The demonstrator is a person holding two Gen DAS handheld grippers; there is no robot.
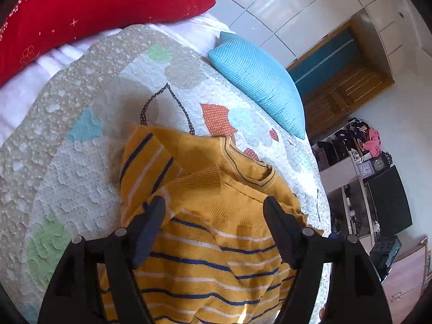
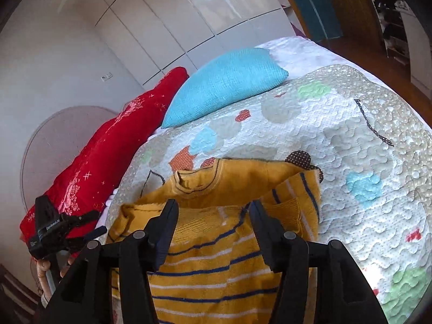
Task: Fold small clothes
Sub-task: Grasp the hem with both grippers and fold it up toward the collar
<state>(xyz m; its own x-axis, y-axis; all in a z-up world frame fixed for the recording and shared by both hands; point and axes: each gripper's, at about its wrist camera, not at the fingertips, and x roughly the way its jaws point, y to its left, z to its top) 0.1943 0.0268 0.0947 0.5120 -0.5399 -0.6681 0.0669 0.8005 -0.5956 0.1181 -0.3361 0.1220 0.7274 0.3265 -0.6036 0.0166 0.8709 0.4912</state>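
A small mustard-yellow sweater (image 1: 205,232) with navy and white stripes lies on the quilted bedspread (image 1: 81,175), collar toward the pillows, both sleeves folded in over the body. My left gripper (image 1: 214,202) is open and empty, hovering just above the sweater's chest. In the right wrist view the same sweater (image 2: 210,256) lies under my right gripper (image 2: 213,206), which is open and empty above the folded sleeve cuff. The left gripper also shows in the right wrist view (image 2: 89,224), off the sweater's left side.
A red pillow (image 1: 94,8) and a blue pillow (image 1: 259,81) lie at the head of the bed. White wardrobe doors (image 2: 175,13) stand behind. Shelves, a dark screen and clutter (image 1: 378,189) stand beyond the bed's right edge.
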